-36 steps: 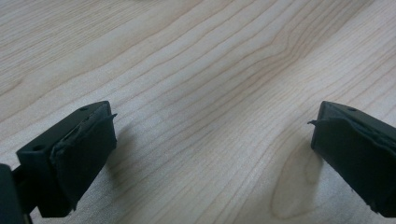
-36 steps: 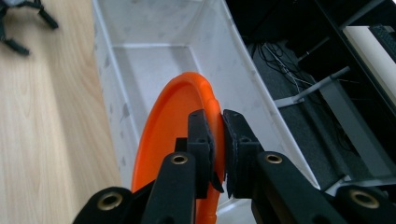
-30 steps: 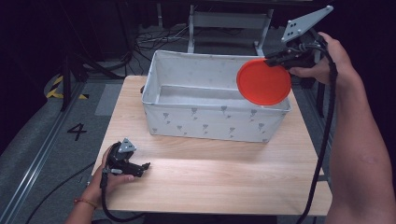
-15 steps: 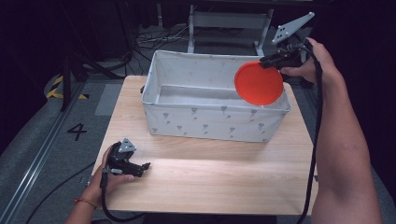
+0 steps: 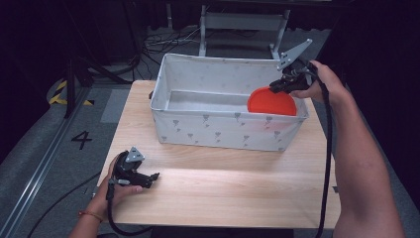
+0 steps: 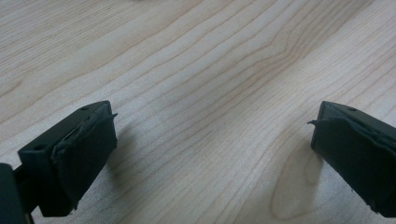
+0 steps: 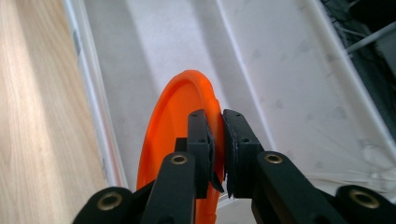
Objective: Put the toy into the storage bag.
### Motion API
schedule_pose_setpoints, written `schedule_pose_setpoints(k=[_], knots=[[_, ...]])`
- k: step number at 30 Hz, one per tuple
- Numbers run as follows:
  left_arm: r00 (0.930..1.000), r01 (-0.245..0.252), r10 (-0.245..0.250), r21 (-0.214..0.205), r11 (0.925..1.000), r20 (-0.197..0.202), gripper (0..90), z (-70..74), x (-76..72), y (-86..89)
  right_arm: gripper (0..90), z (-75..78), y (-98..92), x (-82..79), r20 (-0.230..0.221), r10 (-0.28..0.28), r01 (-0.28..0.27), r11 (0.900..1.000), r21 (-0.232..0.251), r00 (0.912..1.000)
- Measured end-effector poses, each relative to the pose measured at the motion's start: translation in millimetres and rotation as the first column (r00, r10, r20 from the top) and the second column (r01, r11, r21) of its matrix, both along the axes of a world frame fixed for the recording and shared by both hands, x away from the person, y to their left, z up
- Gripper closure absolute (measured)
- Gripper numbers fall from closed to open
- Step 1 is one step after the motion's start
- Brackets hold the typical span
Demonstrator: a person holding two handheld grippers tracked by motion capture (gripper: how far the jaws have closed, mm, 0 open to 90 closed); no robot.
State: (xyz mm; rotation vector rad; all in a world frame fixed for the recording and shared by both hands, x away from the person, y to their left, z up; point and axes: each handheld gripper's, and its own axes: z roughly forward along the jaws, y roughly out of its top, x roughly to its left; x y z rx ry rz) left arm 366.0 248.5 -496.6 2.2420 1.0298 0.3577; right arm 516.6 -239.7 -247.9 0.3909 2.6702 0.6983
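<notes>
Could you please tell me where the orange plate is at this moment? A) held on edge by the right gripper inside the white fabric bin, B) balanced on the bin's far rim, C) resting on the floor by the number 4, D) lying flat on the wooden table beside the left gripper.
A: the right gripper pinches the rim of the orange plate, which stands on edge inside the white fabric bin.

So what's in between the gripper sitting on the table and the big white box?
Nothing: the high view shows bare wooden table between the left gripper and the white box.
</notes>
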Motion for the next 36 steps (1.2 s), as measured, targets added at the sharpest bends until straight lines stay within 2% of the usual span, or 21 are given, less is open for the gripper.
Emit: schedule_pose_setpoints(k=[1,2,6,10,14,23,31,36], knots=[[1.0,0.0,0.0,0.0,1.0,0.0,0.6,0.0,0.0,0.0,82.3,0.0,0.0,0.0,0.0,0.0,0.0,1.0,0.0,1.0],[1.0,0.0,0.0,0.0,1.0,0.0,0.6,0.0,-0.1,0.0,82.3,-8.9,0.0,-1.0,-0.021,0.006,-0.006,0.9999,-0.009,0.9998],[1.0,-0.002,0.002,-0.002,1.0,-0.002,0.6,-0.1,-0.2,-0.2,82.3,-22.9,-0.1,-1.9,-0.036,0.004,-0.004,0.9999,-0.016,0.9993],[1.0,-0.002,0.002,-0.002,1.0,-0.002,0.6,-0.1,-0.2,-0.2,82.2,-35.0,1.2,-3.4,-0.045,0.02,-0.02,0.9998,0.002,0.9988],[1.0,0.0,0.0,0.0,1.0,0.0,0.6,0.0,-0.1,0.0,82.1,-46.6,7.5,-4.9,-0.068,0.031,-0.034,0.9986,-0.04,0.9972],[1.0,0.0,0.0,0.0,1.0,0.0,0.6,0.0,-0.1,0.0,81.7,-56.7,19.5,-6.6,-0.116,0.055,-0.067,0.9927,-0.1,0.9917],[1.0,0.0,0.0,0.0,1.0,0.0,0.6,0.0,-0.1,0.0,81.5,-59.2,22.1,-4.6,-0.167,0.063,-0.088,0.9848,-0.15,0.9839],[1.0,0.0,0.0,0.0,1.0,0.0,0.6,0.0,-0.1,0.0,81.3,-60.0,19.8,-1.3,-0.194,0.047,-0.084,0.9795,-0.183,0.9799]])
